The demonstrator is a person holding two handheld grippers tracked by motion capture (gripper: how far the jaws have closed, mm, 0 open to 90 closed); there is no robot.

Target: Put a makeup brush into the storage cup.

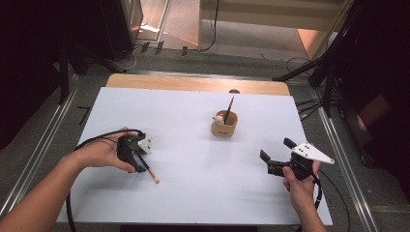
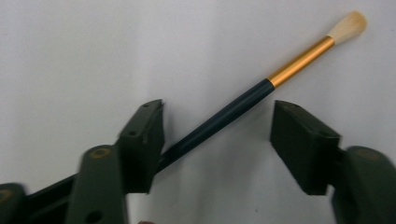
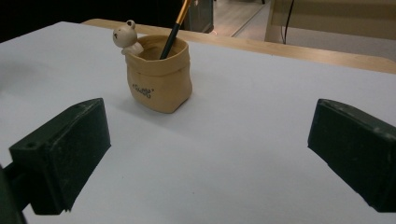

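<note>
Brush (image 2: 224, 116): glossy dark handle, gold metal ferrule, pale bristles. Table (image 1: 193, 193): matt white.

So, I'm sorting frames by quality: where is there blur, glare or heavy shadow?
High view: the white table is evenly lit, its surroundings dark, a bright patch on the floor beyond. Left gripper view: the brush is fairly sharp, the near jaws soft, a faint shadow under its handle. Right gripper view: the pot is sharp, the jaws slightly blurred; no glare.

Dark-blue brush (image 2: 224, 116) with gold band, tan pot (image 3: 159, 74), white table (image 1: 193, 193)
</note>
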